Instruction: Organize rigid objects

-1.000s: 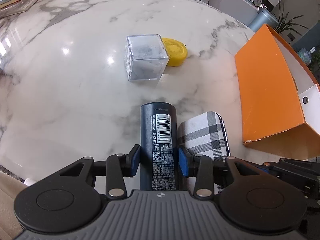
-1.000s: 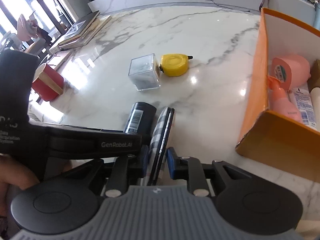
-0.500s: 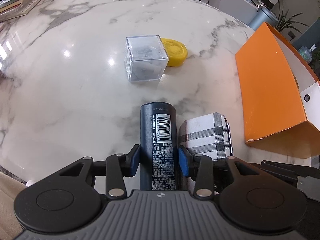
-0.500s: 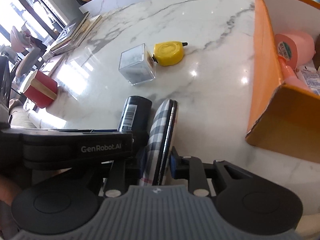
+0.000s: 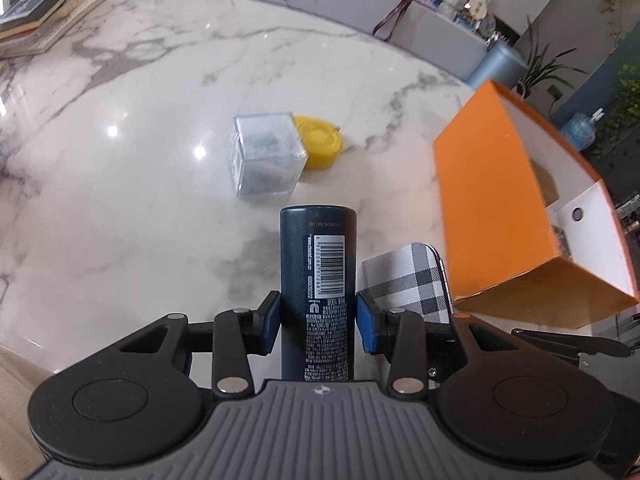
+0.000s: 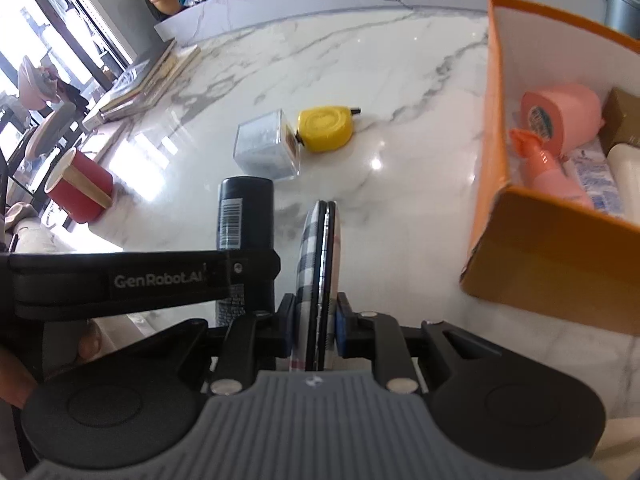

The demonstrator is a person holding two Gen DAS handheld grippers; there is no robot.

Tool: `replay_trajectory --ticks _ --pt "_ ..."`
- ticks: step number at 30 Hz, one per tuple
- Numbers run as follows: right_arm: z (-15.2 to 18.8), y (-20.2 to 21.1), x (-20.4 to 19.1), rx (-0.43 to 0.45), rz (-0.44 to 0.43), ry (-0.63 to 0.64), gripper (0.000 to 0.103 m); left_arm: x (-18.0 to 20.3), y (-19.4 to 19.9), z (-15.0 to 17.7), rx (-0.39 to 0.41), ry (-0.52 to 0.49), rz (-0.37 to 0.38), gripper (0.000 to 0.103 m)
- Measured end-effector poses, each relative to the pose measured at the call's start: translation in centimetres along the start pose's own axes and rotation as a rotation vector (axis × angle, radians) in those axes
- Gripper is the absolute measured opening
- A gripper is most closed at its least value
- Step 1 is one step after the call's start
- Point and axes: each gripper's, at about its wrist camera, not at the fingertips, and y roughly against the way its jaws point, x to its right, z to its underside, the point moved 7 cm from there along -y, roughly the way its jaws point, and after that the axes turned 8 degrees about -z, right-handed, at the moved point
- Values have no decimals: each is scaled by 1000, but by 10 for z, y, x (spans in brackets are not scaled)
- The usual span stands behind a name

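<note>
My left gripper (image 5: 318,326) is shut on a dark blue cylindrical can (image 5: 318,264) with a barcode, held above the marble table (image 5: 120,200). My right gripper (image 6: 316,326) is shut on a flat plaid-patterned case (image 6: 318,264), held on edge just right of the can (image 6: 244,216). The plaid case also shows in the left wrist view (image 5: 408,284). A clear plastic cube box (image 5: 266,156) and a yellow tape measure (image 5: 322,146) lie ahead on the table; both also show in the right wrist view, the box (image 6: 266,146) and the tape measure (image 6: 326,128).
An open orange box (image 6: 540,248) stands at the right, holding a pink tape roll (image 6: 560,116), a pink bottle (image 6: 548,172) and other items. A red cup (image 6: 78,186) stands off the table's left side. Books (image 5: 36,16) lie at the far left.
Both grippers have risen with their objects. The right gripper has moved nearer the orange box, whose inside shows more fully.
</note>
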Motion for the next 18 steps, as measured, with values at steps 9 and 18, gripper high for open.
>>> replay_trajectory --ticks 9,18 --pt "-10 37 -5 89 -18 9 18 9 31 -10 90 -8 28 43" --pt "-16 66 -11 156 -37 27 18 38 60 -16 178 -93 49 41"
